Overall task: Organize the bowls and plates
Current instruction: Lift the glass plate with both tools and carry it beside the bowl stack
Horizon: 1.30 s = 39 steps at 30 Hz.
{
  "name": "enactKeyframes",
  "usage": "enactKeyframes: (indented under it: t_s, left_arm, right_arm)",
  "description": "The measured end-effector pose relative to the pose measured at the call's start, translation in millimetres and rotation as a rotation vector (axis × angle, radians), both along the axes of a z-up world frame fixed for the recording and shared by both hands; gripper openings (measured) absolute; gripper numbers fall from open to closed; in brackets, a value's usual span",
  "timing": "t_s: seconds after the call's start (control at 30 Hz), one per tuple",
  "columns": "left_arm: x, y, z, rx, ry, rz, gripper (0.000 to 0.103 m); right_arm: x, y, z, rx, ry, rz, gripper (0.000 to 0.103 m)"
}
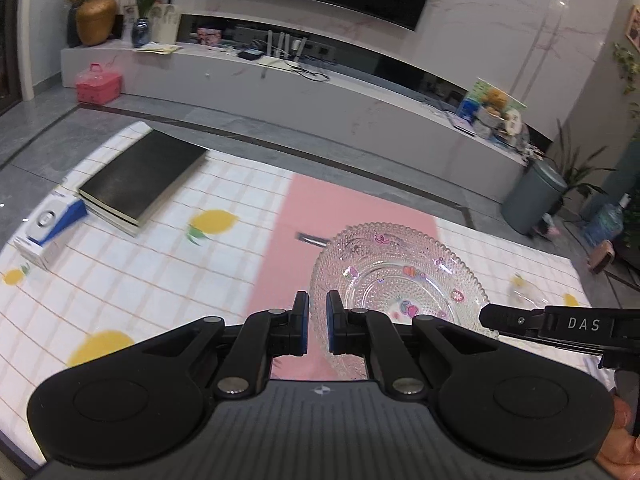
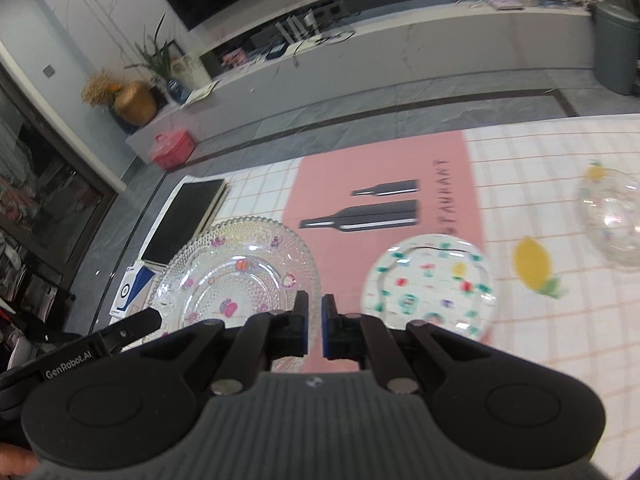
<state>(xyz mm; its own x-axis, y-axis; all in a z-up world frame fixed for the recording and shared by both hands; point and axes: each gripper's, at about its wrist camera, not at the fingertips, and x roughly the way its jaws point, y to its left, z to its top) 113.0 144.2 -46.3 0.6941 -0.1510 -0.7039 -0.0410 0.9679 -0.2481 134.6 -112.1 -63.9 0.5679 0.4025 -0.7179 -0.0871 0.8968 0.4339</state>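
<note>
Both jaw pairs stand nearly closed on nothing: my left gripper (image 1: 317,322) and right gripper (image 2: 315,322) hover over the beaded glass plate (image 2: 236,272). Right of my right jaws lie a patterned plate (image 2: 430,280) and, farther out, a glass bowl (image 2: 612,224). Nothing looks stacked yet.

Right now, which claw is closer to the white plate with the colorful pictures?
Right. The right claw sits just left of the white plate; the left claw is farther, beyond the bumpy glass plate.
</note>
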Motion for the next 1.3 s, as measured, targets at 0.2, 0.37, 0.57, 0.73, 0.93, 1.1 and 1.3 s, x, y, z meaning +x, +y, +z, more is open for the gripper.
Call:
enactKeyframes:
  t_s: [0.2, 0.37, 0.57, 0.73, 0.93, 1.1, 1.3]
  left_arm:
    - [-20, -47, -2, -0.026, -0.007, -0.056, 0.009]
    - [-31, -84, -9, -0.045, 0.0, -0.111, 0.009]
    - [-40, -127, -28, -0.038, 0.019, -0.176, 0.009]
    - [-48, -151, -53, -0.032, 0.07, -0.204, 0.009]
    - [-55, -163, -87, -0.019, 0.14, -0.214, 0.009]
    - [-59, -169, -106, 0.009, 0.175, -0.207, 0.009]
    - [-60, -175, -123, 0.034, 0.193, -0.215, 0.009]
  right_arm:
    - [-41, -54, 5, -0.019, -0.015, -0.068, 0.003]
    - [-70, -96, 1, -0.019, -0.005, -0.126, 0.003]
    - [-92, -137, -14, -0.011, 0.017, -0.178, 0.003]
    - [-108, -167, -41, -0.026, 0.055, -0.208, 0.003]
    - [-113, -178, -72, -0.026, 0.115, -0.207, 0.003]
    - [-117, -178, -106, -0.02, 0.183, -0.207, 0.003]
    - [-118, -182, -132, -0.014, 0.221, -0.222, 0.003]
